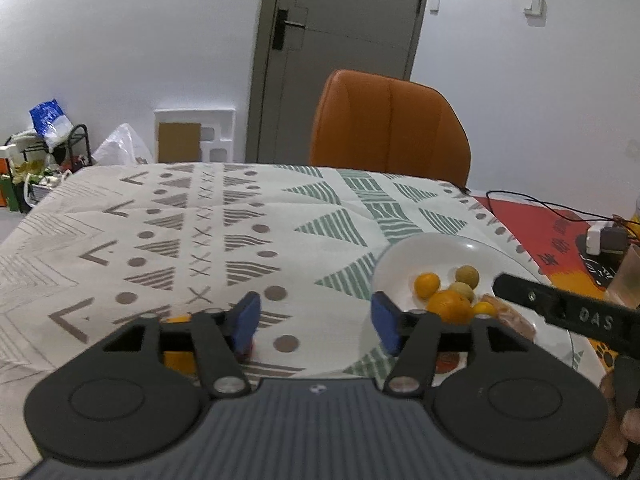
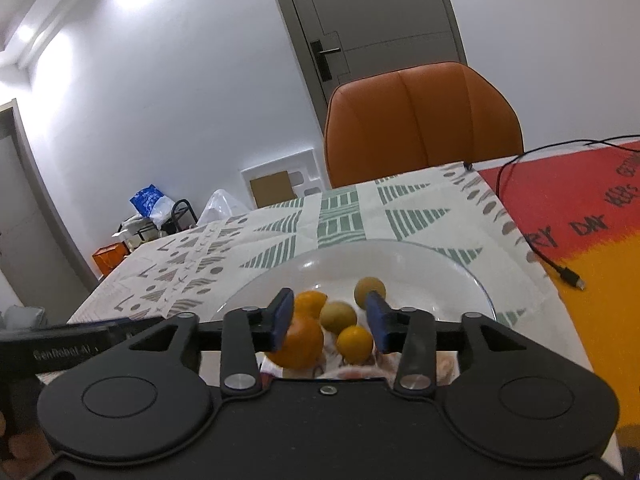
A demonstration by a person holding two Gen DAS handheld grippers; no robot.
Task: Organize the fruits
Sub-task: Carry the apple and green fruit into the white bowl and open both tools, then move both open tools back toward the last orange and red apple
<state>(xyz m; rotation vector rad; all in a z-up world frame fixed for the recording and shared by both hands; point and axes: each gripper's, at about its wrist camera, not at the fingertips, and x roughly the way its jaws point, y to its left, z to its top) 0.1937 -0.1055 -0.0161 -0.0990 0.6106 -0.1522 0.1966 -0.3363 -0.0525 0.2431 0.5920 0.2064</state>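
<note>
A white plate (image 1: 432, 248) on the patterned tablecloth holds several fruits: a large orange (image 1: 450, 306), a small orange (image 1: 427, 283) and two greenish-brown round fruits (image 1: 467, 275). My left gripper (image 1: 316, 322) is open and empty over the cloth, left of the plate. An orange fruit (image 1: 178, 360) lies partly hidden under its left finger. In the right wrist view my right gripper (image 2: 330, 320) is open above the plate (image 2: 440, 272), with the large orange (image 2: 300, 342), a small yellow-orange fruit (image 2: 354, 343) and a greenish fruit (image 2: 339, 315) between its fingers, none gripped.
An orange chair (image 1: 390, 128) stands at the table's far side. A red and yellow mat (image 2: 592, 216) with a black cable (image 2: 560, 270) lies right of the plate. A charger block (image 1: 604, 238) and a cup (image 1: 626, 276) sit at far right.
</note>
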